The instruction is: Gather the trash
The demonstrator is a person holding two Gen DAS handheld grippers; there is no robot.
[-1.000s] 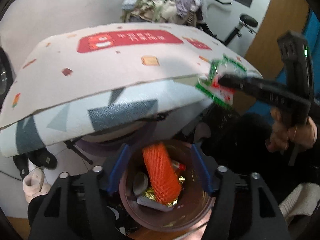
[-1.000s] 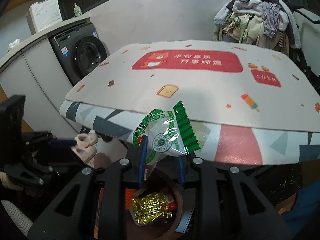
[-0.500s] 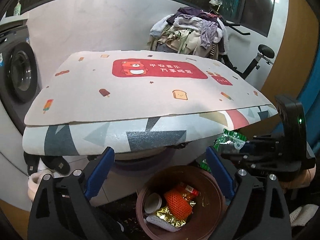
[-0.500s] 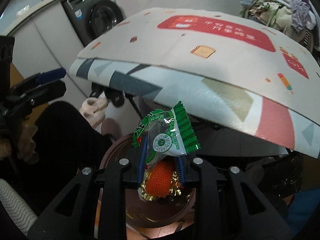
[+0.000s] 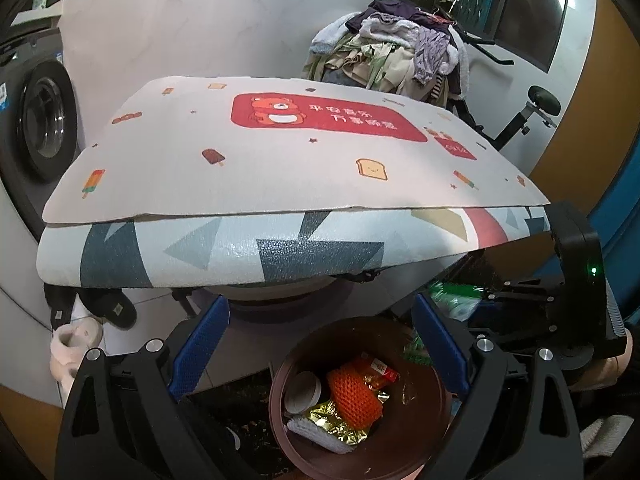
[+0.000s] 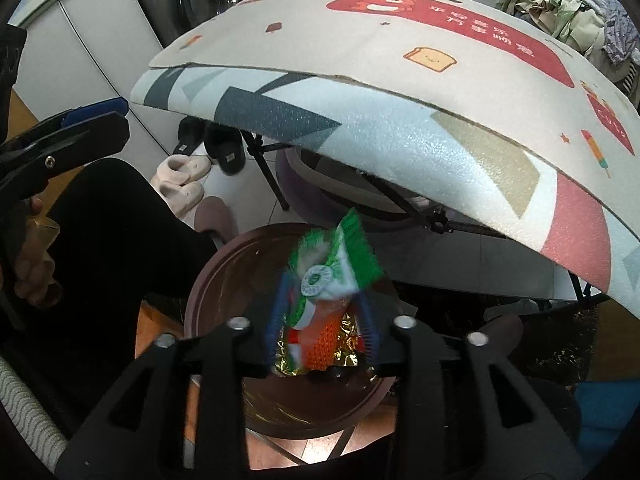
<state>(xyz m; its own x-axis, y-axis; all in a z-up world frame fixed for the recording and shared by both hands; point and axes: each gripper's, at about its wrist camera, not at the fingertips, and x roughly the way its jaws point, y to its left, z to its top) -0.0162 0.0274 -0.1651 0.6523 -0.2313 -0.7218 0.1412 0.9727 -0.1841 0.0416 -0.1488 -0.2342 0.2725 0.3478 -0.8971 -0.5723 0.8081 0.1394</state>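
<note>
A brown round trash bin [image 5: 434, 424] stands on the floor below the table edge and holds an orange foam net [image 5: 354, 396], gold foil [image 5: 336, 426], a white cup [image 5: 302, 386] and other scraps. My left gripper [image 5: 320, 344] is open and empty above the bin. My right gripper [image 6: 322, 312] is over the bin [image 6: 216, 280], its blurred fingers slightly parted around a green and white snack wrapper [image 6: 332, 268]. It also shows in the left wrist view [image 5: 516, 308] with the wrapper [image 5: 456, 298].
A folding table with a patterned mat [image 5: 280, 160] overhangs the bin. Slippers [image 6: 184, 180] lie on the floor underneath. A washing machine [image 5: 36, 128] stands left, a pile of clothes [image 5: 400, 56] behind. My dark-clothed legs [image 6: 104, 248] are next to the bin.
My right gripper has come down over the bin with the wrapper and its fingers have spread a little. My left gripper has drawn up and back from the bin.
</note>
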